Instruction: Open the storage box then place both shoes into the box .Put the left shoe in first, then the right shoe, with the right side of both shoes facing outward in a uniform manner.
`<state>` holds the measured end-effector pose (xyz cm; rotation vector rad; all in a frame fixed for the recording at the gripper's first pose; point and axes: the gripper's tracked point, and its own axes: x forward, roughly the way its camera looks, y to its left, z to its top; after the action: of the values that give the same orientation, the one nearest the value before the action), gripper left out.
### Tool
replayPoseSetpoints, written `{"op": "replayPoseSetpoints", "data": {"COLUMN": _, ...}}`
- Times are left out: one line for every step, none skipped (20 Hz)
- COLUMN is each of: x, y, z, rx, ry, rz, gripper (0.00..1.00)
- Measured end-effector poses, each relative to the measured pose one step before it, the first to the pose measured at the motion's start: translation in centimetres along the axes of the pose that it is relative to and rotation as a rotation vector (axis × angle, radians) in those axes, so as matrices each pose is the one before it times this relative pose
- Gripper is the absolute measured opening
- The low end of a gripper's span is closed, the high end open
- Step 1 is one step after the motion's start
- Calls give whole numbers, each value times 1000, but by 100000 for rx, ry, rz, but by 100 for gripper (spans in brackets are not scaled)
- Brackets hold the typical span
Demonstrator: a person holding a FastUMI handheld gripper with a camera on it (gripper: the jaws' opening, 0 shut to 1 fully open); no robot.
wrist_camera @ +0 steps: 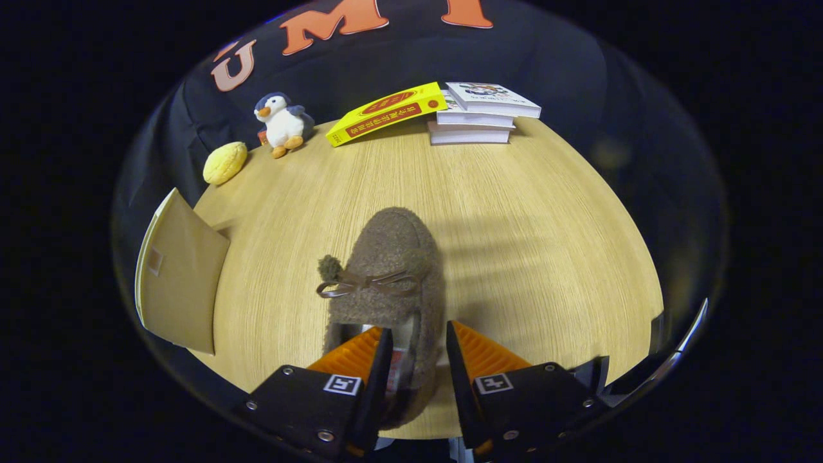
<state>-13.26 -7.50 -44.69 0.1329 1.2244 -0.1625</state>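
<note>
The tool (415,350) is gripping the right wall of the fuzzy brown shoe (386,270) at its heel opening, the shoe lying on the wooden tabletop (527,212).

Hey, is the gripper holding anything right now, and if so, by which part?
The gripper straddles the right side wall of the brown fuzzy shoe near its heel, one finger inside the opening. A gap shows, so no firm hold can be told.
</note>
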Motion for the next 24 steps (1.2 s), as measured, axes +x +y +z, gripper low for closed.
{"op": "replayPoseSetpoints", "data": {"x": 272, "y": -225, "z": 167, "rx": 1784, "ry": -449, "rz": -285, "gripper": 40}}
{"op": "replayPoseSetpoints", "data": {"x": 215, "y": -69, "z": 162, "rx": 2792, "ry": -614, "rz": 522, "gripper": 36}}
{"op": "replayPoseSetpoints", "data": {"x": 148, "y": 242, "z": 170, "rx": 2992, "ry": -562, "rz": 1299, "gripper": 29}}
{"op": "replayPoseSetpoints", "data": {"x": 61, "y": 74, "z": 106, "rx": 2243, "ry": -510, "rz": 580, "gripper": 26}}
{"op": "replayPoseSetpoints", "data": {"x": 83, "y": -116, "z": -35, "rx": 1029, "ry": -329, "rz": -605, "gripper": 19}}
{"op": "replayPoseSetpoints", "data": {"x": -68, "y": -59, "z": -6, "rx": 1204, "ry": -452, "rz": -654, "gripper": 16}}
{"op": "replayPoseSetpoints", "data": {"x": -117, "y": 90, "z": -4, "rx": 1908, "ry": 338, "rz": -5, "gripper": 9}}
{"op": "replayPoseSetpoints", "data": {"x": -252, "y": 232, "z": -280, "rx": 1776, "ry": 1276, "rz": 548, "gripper": 7}}
{"op": "replayPoseSetpoints", "data": {"x": -384, "y": 251, "z": -133, "rx": 1740, "ry": 925, "rz": 964, "gripper": 4}}
{"op": "replayPoseSetpoints", "data": {"x": -534, "y": 348, "z": -1, "rx": 1344, "ry": 198, "rz": 906, "gripper": 4}}
{"op": "replayPoseSetpoints", "data": {"x": -544, "y": 318, "z": 237, "rx": 437, "ry": -318, "rz": 312, "gripper": 4}}
{"op": "replayPoseSetpoints", "data": {"x": -612, "y": 423, "z": 227, "rx": -264, "ry": -566, "rz": 202, "gripper": 4}}
{"op": "replayPoseSetpoints", "data": {"x": -683, "y": 523, "z": 430, "rx": -589, "ry": -742, "rz": 275, "gripper": 4}}
{"op": "replayPoseSetpoints", "data": {"x": -736, "y": 592, "z": 489, "rx": -412, "ry": -895, "rz": 578, "gripper": 4}}
{"op": "replayPoseSetpoints", "data": {"x": -668, "y": 732, "z": 620, "rx": -160, "ry": -1021, "rz": 923, "gripper": 4}}
{"op": "replayPoseSetpoints", "data": {"x": -728, "y": 809, "z": 545, "rx": 25, "ry": -795, "rz": 1147, "gripper": 4}}
{"op": "replayPoseSetpoints", "data": {"x": -674, "y": 1005, "z": 538, "rx": -157, "ry": -801, "rz": 1262, "gripper": 4}}
{"op": "replayPoseSetpoints", "data": {"x": -624, "y": 1063, "z": 500, "rx": -331, "ry": -634, "rz": 1195, "gripper": 4}}
{"op": "replayPoseSetpoints", "data": {"x": -530, "y": 1078, "z": 468, "rx": -580, "ry": -500, "rz": 1115, "gripper": 4}}
{"op": "replayPoseSetpoints", "data": {"x": -567, "y": 1149, "z": 456, "rx": -714, "ry": -427, "rz": 1072, "gripper": 4}}
{"op": "replayPoseSetpoints", "data": {"x": -502, "y": 1341, "z": 420, "rx": -1068, "ry": -185, "rz": 1277, "gripper": 4}}
{"op": "replayPoseSetpoints", "data": {"x": -428, "y": 1218, "z": 281, "rx": -909, "ry": 9, "rz": 1210, "gripper": 4}}
{"op": "replayPoseSetpoints", "data": {"x": -292, "y": 1362, "z": 187, "rx": -987, "ry": 75, "rz": 1465, "gripper": 4}}
{"op": "replayPoseSetpoints", "data": {"x": -377, "y": 1434, "z": 207, "rx": -813, "ry": 371, "rz": 1637, "gripper": 4}}
